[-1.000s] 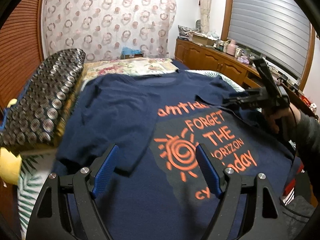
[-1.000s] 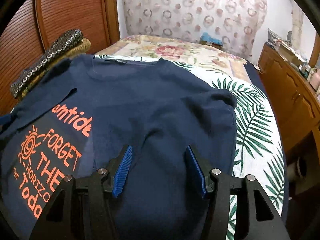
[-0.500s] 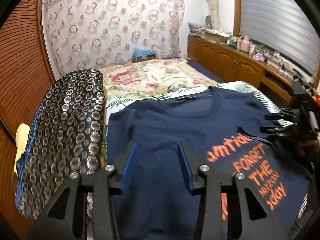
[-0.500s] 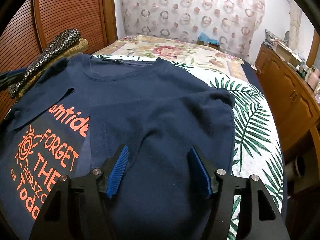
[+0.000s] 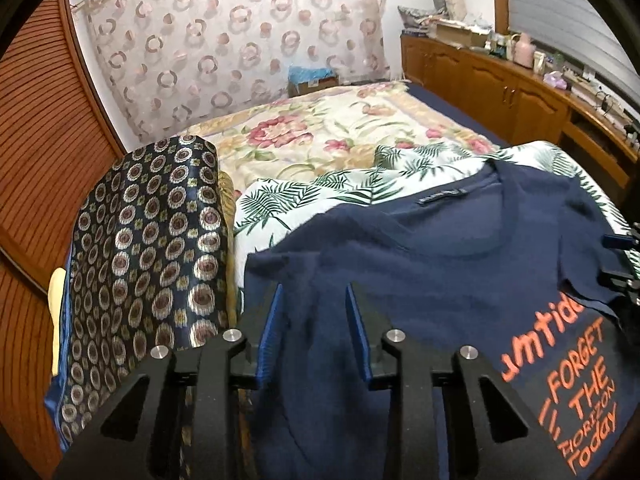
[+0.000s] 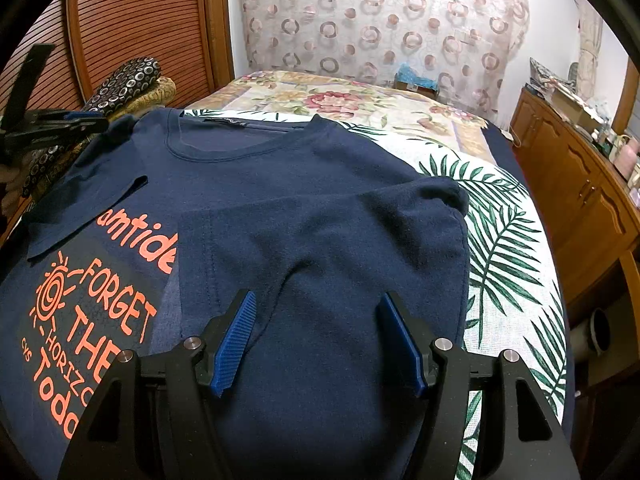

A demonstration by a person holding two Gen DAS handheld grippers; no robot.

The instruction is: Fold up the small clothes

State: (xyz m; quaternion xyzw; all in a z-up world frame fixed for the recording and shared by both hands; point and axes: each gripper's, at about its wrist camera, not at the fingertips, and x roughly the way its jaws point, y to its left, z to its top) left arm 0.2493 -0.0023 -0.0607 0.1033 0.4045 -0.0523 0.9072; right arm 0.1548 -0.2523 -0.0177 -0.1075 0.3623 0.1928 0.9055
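A navy T-shirt (image 5: pixel 460 280) with orange print lies flat on the bed, collar to the far side; it also shows in the right wrist view (image 6: pixel 304 208). Its right side is folded over the front, its left sleeve lies folded onto the print. My left gripper (image 5: pixel 312 320) is open, its jaws astride the shirt's left shoulder edge, holding nothing. It shows at the left edge of the right wrist view (image 6: pixel 80 120). My right gripper (image 6: pixel 320 336) is open and empty above the folded right side. Its tips show at the right edge of the left wrist view (image 5: pixel 620 256).
A dark patterned folded cloth (image 5: pixel 148 280) lies at the bed's left edge against a wooden slatted door (image 6: pixel 132 20). A palm-leaf sheet (image 6: pixel 508 248) and a floral blanket (image 5: pixel 344 136) cover the bed. A wooden cabinet (image 6: pixel 580 200) stands to the right.
My left gripper has swung from the shirt's printed front to its left shoulder edge and its jaws have narrowed. My right gripper has barely moved and opened a little wider.
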